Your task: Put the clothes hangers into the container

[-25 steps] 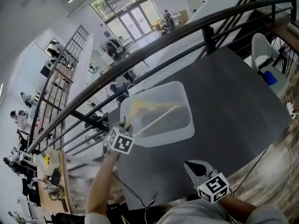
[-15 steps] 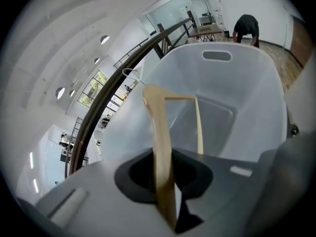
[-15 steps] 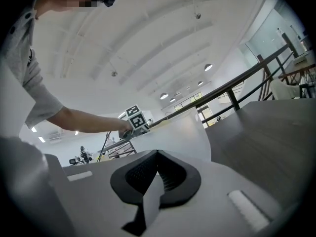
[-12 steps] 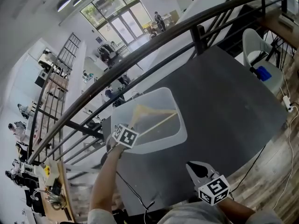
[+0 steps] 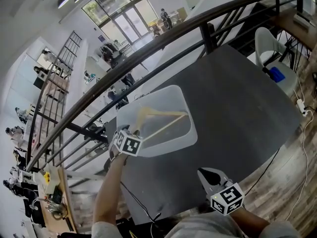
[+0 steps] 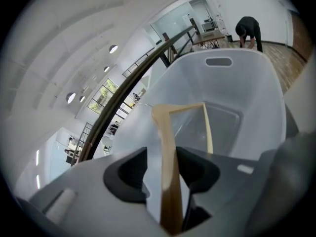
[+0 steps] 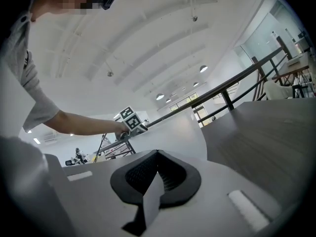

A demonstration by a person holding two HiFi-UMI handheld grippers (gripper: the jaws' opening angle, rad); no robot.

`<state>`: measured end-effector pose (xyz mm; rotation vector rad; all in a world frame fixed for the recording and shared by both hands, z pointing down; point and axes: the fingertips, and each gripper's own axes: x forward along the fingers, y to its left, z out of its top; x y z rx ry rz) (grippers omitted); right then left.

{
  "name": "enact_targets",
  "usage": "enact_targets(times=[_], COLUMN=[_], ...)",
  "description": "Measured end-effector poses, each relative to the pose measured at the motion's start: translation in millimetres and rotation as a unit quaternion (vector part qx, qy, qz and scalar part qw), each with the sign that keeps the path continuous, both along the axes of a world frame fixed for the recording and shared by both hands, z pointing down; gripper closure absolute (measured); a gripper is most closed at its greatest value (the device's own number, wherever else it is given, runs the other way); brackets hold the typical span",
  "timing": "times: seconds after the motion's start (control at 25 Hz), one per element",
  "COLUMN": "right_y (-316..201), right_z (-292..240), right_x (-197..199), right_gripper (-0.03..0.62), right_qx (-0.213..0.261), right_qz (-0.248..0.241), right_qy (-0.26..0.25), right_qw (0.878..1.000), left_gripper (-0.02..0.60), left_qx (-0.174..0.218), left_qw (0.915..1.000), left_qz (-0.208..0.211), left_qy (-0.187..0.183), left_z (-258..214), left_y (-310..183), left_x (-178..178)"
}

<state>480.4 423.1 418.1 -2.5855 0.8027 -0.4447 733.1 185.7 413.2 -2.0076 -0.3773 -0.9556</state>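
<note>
Left gripper [image 6: 162, 150] jaws had just parted; wooden hanger [image 6: 166, 130] remained loose between them, far end in the container [image 6: 249, 83] ahead. Right gripper [image 7: 158, 152] stayed closed, empty.

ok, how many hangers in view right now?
1. A wooden hanger lies in the clear container, its near end between the jaws of the left claw, which have just been opening. The container's translucent walls could hide others.

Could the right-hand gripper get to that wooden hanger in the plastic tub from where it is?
Probably yes. Only bare table lies between the right gripper and the open-topped container, and the hanger rests in it. But the left gripper, its jaws just opened, has the hanger's near end between them.
</note>
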Motion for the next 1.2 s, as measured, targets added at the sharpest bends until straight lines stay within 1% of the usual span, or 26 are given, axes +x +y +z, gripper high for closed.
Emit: enact_targets(times=[0.04,0.12,0.2,0.24,0.28,0.36,0.4,0.44,0.48,0.52,0.6,0.68,0.72,0.76,0.84,0.88,0.92,0.96,1.04,1.08,1.2], right_y=[-3,-10,-15,-18,-21,-33,-39,-43,-47,-51,-58,-62,-65,-70,-84,-91,-98,-104,-117,-125,-153], right_z=[0,0,-5,-10,-16,-27,-32,-37,-42,-46,-50,-52,-54,-57,-61,-62,-61,-60,-58,-57,-57], right_x=[-5,-15,-21,-20,-18,-21,-29,-41,-56,-71,-95,-114,-122,-130,-144,-151,-158,-165,-179,-185,-199], right_gripper=[0.595,0.594,0.594,0.594,0.594,0.594,0.594,0.594,0.594,0.595,0.594,0.594,0.594,0.594,0.594,0.594,0.594,0.594,0.594,0.595,0.594], right_qx=[-0.003,-0.013,-0.029,-0.039,-0.048,-0.061,-0.069,-0.079,-0.089,-0.097,-0.108,-0.117,-0.122,-0.126,-0.132,-0.134,-0.136,-0.138,-0.14,-0.141,-0.142], right_qz=[-0.001,-0.004,-0.005,-0.004,-0.003,-0.002,0.001,0.005,0.012,0.019,0.033,0.045,0.049,0.05,0.049,0.047,0.045,0.042,0.037,0.032,0.01], right_qy=[-0.001,0.003,0.019,0.03,0.041,0.058,0.063,0.066,0.069,0.072,0.08,0.085,0.086,0.086,0.086,0.085,0.084,0.081,0.077,0.078,0.084], right_qw=[1.0,1.0,0.999,0.999,0.998,0.996,0.996,0.995,0.994,0.992,0.99,0.988,0.988,0.987,0.986,0.986,0.986,0.986,0.986,0.986,0.986], left_gripper=[0.396,0.368,0.34,0.34,0.359,0.356,0.348,0.357,0.36,0.36,0.362,0.398,0.439,0.485,0.533,0.562,0.566,0.566,0.568,0.569,0.57], left_qx=[-0.008,-0.022,-0.03,-0.031,-0.028,-0.014,-0.013,-0.023,-0.046,-0.075,-0.132,-0.196,-0.234,-0.276,-0.355,-0.385,-0.409,-0.429,-0.457,-0.466,-0.472], left_qw=[0.9999,0.9989,0.9961,0.9942,0.9927,0.9913,0.9904,0.9888,0.9856,0.9804,0.965,0.9449,0.9331,0.9201,0.8943,0.8834,0.8743,0.8669,0.8555,0.8519,0.8479], left_qz=[0.0,0.002,0.009,0.011,0.012,0.009,0.003,-0.005,-0.014,-0.02,-0.023,-0.022,-0.023,-0.025,-0.035,-0.043,-0.05,-0.058,-0.075,-0.084,-0.112], left_qy=[0.013,0.042,0.082,0.102,0.117,0.131,0.137,0.147,0.162,0.181,0.226,0.261,0.272,0.276,0.27,0.264,0.256,0.248,0.231,0.223,0.214], left_z=[-3,-11,-25,-34,-42,-54,-60,-66,-73,-82,-98,-107,-109,-109,-103,-95,-86,-76,-56,-47,-27], left_y=[-3,-7,-14,-20,-27,-50,-61,-72,-81,-88,-100,-107,-110,-113,-120,-123,-125,-126,-128,-131,-143], left_x=[-4,-16,-26,-27,-27,-28,-34,-45,-60,-78,-119,-169,-196,-224,-281,-309,-336,-362,-408,-427,-467])
